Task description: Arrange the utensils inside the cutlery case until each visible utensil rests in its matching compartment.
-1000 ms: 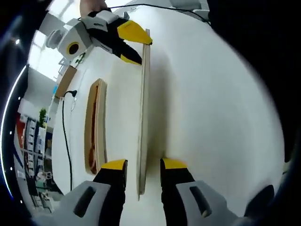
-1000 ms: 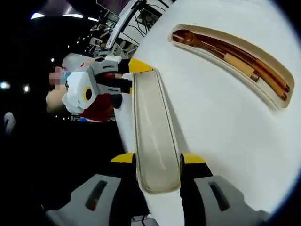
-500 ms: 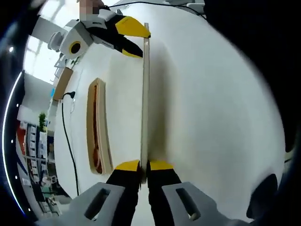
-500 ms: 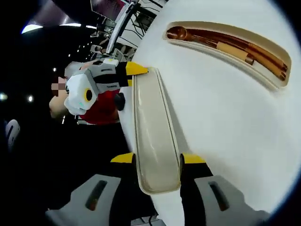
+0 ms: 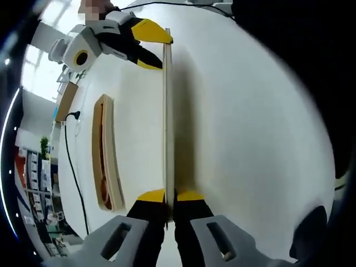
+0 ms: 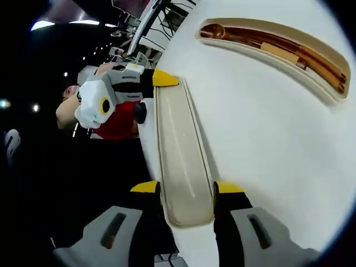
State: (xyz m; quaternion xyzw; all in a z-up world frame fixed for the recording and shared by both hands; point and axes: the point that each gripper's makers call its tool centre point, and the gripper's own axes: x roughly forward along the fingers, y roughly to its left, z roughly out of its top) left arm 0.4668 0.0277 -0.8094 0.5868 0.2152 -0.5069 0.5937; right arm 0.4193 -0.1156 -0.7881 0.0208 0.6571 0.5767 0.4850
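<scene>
The pale translucent case lid (image 6: 179, 150) hangs above the white table (image 6: 267, 144), held at both ends. My right gripper (image 6: 188, 187) is shut across the lid's width at the near end. My left gripper (image 5: 171, 196) is shut on the lid (image 5: 166, 122), which shows edge-on as a thin strip there. Each gripper appears at the far end in the other's view: right gripper (image 5: 158, 47), left gripper (image 6: 159, 83). The beige case base (image 6: 267, 61) lies on the table with a wooden spoon (image 6: 214, 31) and brown chopsticks (image 6: 311, 58) inside. In the left gripper view the base (image 5: 99, 139) lies left of the lid.
A black cable (image 5: 68, 161) runs along the table's left side in the left gripper view. Beyond the table edge in the right gripper view stands a person in a red top (image 6: 119, 125), with dark room behind.
The left gripper's jaws, apart on either side of the lid's edge a second ago, have shut on it. The right gripper has kept its hold; both views shifted slightly.
</scene>
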